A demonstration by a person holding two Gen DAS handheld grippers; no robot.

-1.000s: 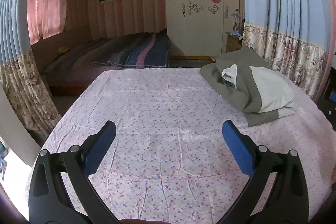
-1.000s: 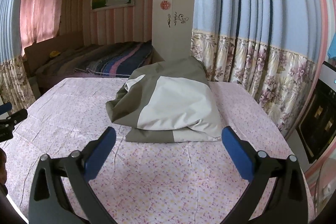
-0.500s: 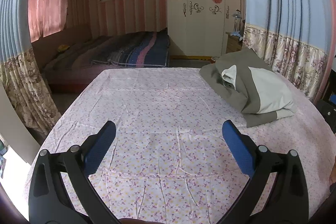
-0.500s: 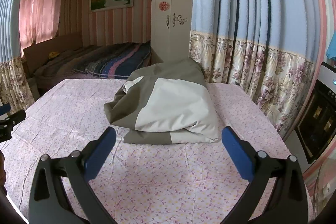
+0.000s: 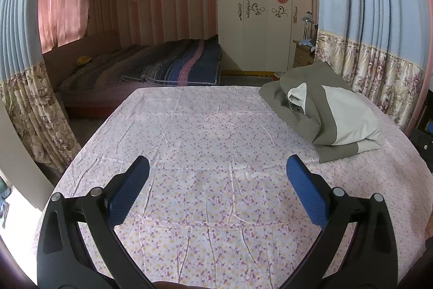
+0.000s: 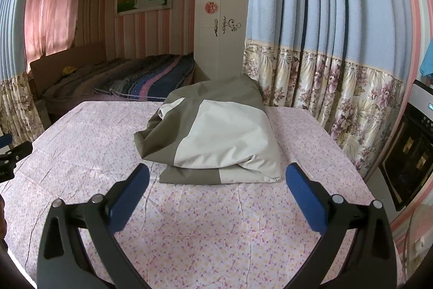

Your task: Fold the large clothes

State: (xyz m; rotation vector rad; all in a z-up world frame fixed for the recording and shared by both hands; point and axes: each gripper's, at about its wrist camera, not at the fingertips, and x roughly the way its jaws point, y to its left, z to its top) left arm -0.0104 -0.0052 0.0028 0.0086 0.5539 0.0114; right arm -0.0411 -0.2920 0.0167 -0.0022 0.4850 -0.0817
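Note:
A grey and cream garment (image 6: pixel 213 137) lies bunched and loosely folded on the floral-sheeted table (image 6: pixel 216 229). It also shows at the right in the left wrist view (image 5: pixel 327 115). My right gripper (image 6: pixel 216 178) is open and empty, hovering just short of the garment's near edge. My left gripper (image 5: pixel 216 169) is open and empty over bare sheet (image 5: pixel 205 153), well to the left of the garment. The left gripper's tip shows at the left edge of the right wrist view (image 6: pixel 13 153).
A bed with a striped blanket (image 5: pixel 173 67) stands beyond the table. A white wardrobe (image 5: pixel 259 12) is at the back. Blue and floral curtains (image 6: pixel 324 72) hang close on the right, and an oven-like appliance (image 6: pixel 411 153) stands at the far right.
Both views have pulled back and risen slightly, so the garment sits a little farther off. Both grippers stay open and the garment has not moved.

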